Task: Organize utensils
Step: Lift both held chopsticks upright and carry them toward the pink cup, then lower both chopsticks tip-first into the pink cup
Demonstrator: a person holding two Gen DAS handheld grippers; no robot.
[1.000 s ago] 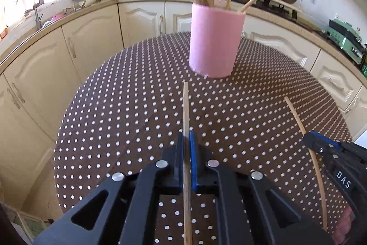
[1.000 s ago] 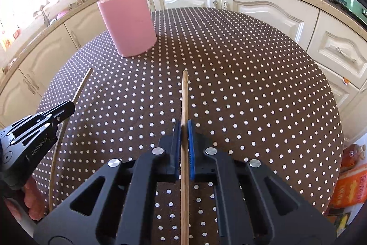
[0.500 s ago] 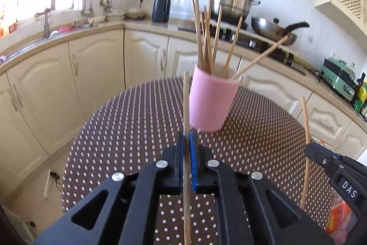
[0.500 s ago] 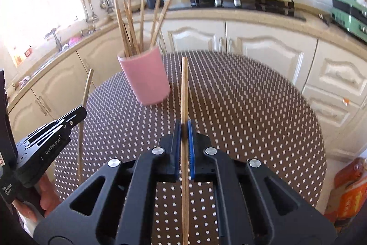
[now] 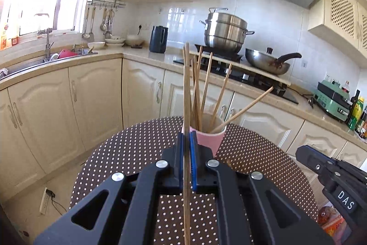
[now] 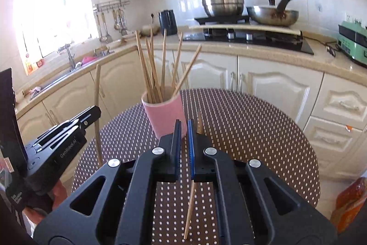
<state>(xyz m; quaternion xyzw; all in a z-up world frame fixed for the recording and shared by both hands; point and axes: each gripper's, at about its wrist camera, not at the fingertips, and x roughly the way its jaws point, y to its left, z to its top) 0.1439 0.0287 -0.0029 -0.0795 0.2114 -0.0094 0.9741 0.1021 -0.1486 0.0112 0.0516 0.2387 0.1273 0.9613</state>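
Writing on right tongs: "DAS" is read in white on the black side of the right tongs [image 5: 298, 153], seen from the left wrist view.
Writing on left tongs: "GenRobot.AI" is printed along the black side of the left tongs [image 6: 96, 110]; the smaller white print on the body nearer the left edge is too small to be read.
Pink holder: a pink cylindrical cup [image 5: 209, 141] is stood upright on the round worktop covered in a brown white-dotted cloth [image 5: 128, 153].
Holder contents: a bundle of light wooden chopsticks [image 5: 207, 84] is held in it, fanned out, one leaning far to the right.
Stove vessels: a stacked stainless steel steamer pot [image 5: 226, 31] and a steel wok with a dark handle [image 5: 267, 62] are set on the hob; dark bits are seen in the wok.
Left tongs state: the jaws are pressed together on a long pale wooden chopstick [image 5: 187, 88], which is held upright in line with the cup, above the cloth.
Right tongs state: the jaws are drawn together to a narrow slit on a second wooden chopstick [image 6: 190, 210], which is carried askew beside the blue pad [image 6: 190, 153]; the contact itself is hidden.
Hand: a hand [image 6: 57, 194] is glimpsed beneath the left tongs.
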